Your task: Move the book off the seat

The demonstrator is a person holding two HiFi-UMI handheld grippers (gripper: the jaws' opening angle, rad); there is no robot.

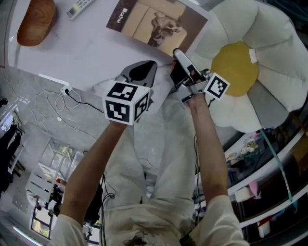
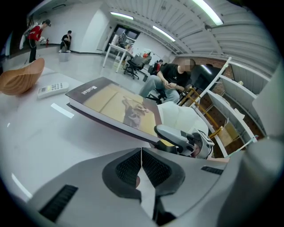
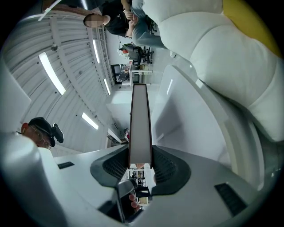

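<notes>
We see the right gripper clamped on the book's edge, the left gripper with jaws together, and the wooden bowl's inside possibly hidden.

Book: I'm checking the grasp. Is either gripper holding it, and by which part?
The right gripper clamps the book by its page edge near a corner; left gripper holds nothing.

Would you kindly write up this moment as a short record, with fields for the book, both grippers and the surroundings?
Book: held by one edge, mostly over the white table, beside the flower cushion
Right gripper: shut on the book's edge
Left gripper: shut, nothing between its jaws
Also on table: wooden bowl, remote control
</notes>
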